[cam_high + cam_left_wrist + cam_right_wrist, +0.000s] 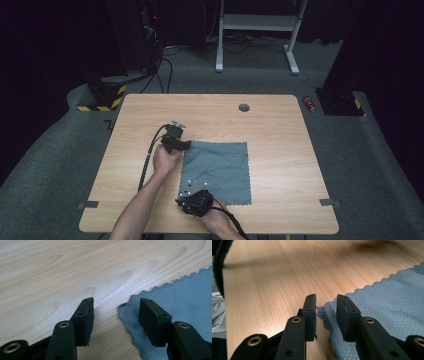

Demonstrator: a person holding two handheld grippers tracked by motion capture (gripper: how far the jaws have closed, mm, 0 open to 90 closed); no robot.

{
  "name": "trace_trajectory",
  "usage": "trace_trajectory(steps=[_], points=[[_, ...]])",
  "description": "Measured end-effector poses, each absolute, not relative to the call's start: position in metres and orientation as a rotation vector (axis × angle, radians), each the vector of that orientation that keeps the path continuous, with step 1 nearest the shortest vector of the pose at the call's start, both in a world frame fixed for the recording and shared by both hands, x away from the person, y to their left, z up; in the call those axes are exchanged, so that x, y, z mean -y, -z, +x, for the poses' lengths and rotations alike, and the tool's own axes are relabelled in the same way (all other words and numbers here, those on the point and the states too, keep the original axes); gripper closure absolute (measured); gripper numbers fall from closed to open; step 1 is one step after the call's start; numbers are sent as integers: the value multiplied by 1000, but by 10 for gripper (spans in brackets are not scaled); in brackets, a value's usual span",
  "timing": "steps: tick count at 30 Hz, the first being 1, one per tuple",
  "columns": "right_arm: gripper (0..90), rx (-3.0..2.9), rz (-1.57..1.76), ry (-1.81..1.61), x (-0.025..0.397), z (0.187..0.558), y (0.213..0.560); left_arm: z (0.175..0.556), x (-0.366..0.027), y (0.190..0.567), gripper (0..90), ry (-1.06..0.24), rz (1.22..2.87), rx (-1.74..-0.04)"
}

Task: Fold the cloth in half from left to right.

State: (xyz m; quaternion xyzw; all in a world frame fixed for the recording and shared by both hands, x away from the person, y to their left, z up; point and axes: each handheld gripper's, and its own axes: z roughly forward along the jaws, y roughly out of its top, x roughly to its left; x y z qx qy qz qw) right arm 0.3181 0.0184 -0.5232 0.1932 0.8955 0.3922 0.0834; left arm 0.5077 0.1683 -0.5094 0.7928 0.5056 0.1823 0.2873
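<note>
A grey-blue quilted cloth (217, 170) lies flat on the wooden table (280, 135), a little nearer than its middle. My left gripper (188, 145) sits at the cloth's far left corner. In the left gripper view the gripper (117, 302) is open, low over the wood, and the cloth (180, 297) corner lies between the jaws, closer to the right one. My right gripper (186, 199) is at the near left corner. In the right gripper view it (326, 297) is open with a narrower gap, and the cloth (387, 305) corner lies between the jaws.
A round cable hole (244, 107) is set in the table's far side. Tape tabs (88, 204) (330, 202) mark the near corners. A black cable (218, 265) curves at the right gripper view's left edge. On the floor beyond are a white desk frame (255, 30) and striped black stand bases (102, 97).
</note>
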Motion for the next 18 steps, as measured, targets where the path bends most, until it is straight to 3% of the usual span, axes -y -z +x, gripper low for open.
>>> trace_trajectory(steps=[9, 18], points=[[687, -2655, 530, -1133, -22, 311, 524, 511, -171, 511, 473, -498, 2092, -1364], [810, -2622, 540, -1127, -20, 310, 525, 508, -167, 511, 638, -485, 2109, -1312]])
